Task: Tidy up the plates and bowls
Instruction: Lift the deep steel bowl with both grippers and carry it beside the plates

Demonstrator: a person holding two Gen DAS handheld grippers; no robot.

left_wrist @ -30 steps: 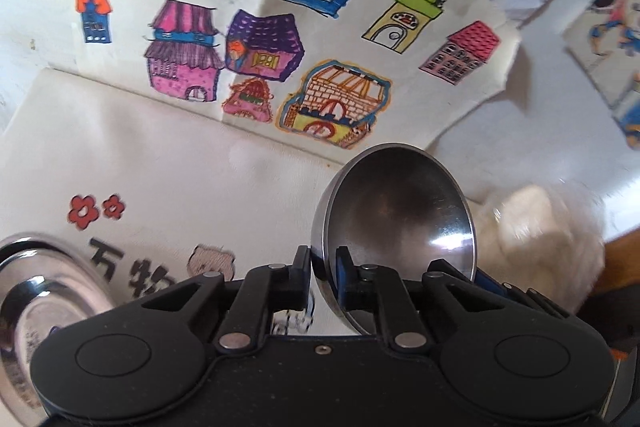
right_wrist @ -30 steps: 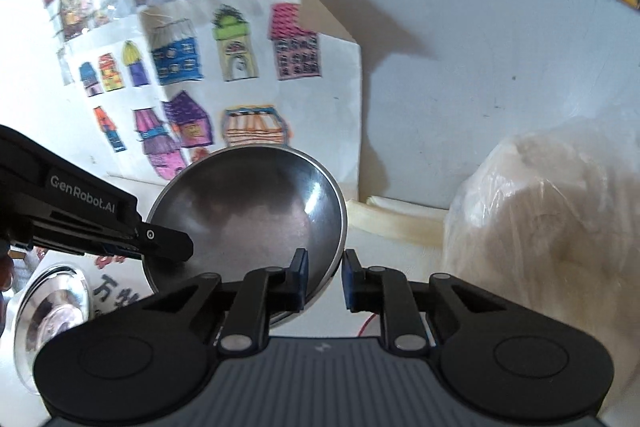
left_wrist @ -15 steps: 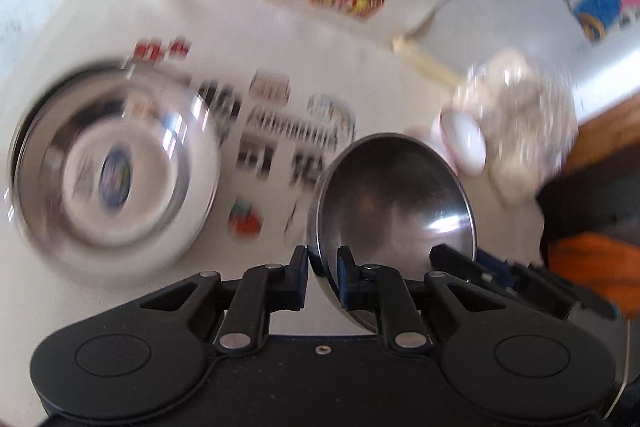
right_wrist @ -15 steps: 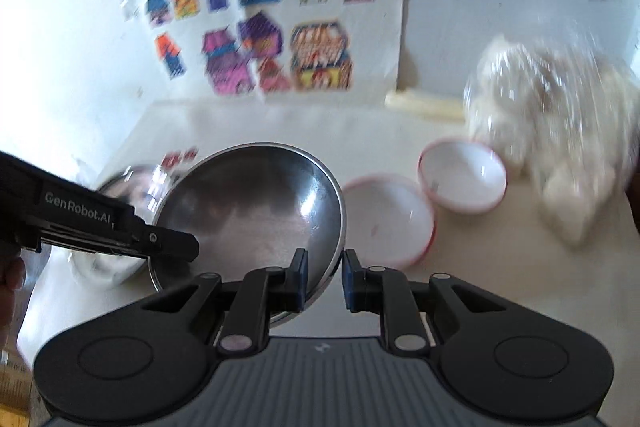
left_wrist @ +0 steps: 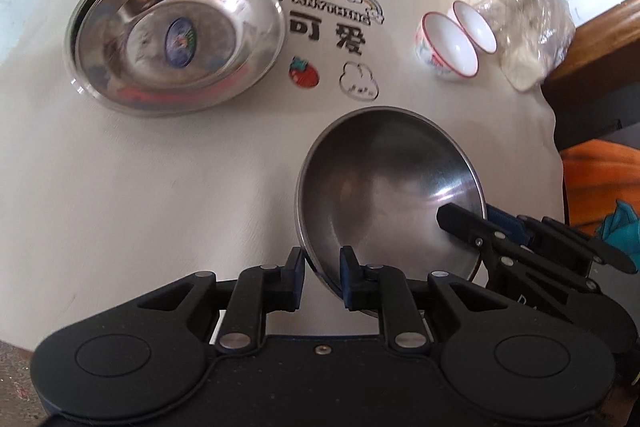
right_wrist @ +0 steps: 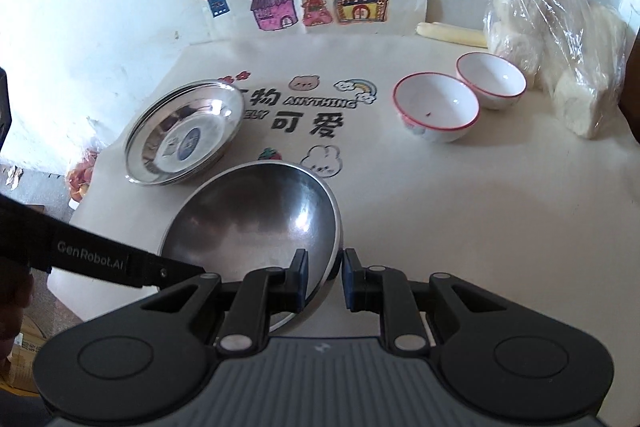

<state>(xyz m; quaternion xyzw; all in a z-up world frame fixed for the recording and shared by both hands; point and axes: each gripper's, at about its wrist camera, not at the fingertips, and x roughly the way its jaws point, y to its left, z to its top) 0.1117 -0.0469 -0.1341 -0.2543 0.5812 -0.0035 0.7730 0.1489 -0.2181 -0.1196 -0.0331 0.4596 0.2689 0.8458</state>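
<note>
A white cloth [left_wrist: 140,187] with cartoon prints covers the table. In the left wrist view, the left gripper [left_wrist: 320,277] pinches the near rim of a steel bowl [left_wrist: 384,183], its jaws just loosening a little. Steel plates [left_wrist: 176,35] sit stacked far left; two small white bowls [left_wrist: 452,45] far right.

In the right wrist view, the right gripper [right_wrist: 323,277] clamps the same steel bowl's [right_wrist: 256,219] other rim above the cloth.

We see a steel bowl [left_wrist: 384,187] tilted above the cloth-covered surface [left_wrist: 160,187]. A stack of steel plates [left_wrist: 176,39] lies at the far left, and 2 white red-rimmed bowls [right_wrist: 436,107] touch at the far right.
</note>
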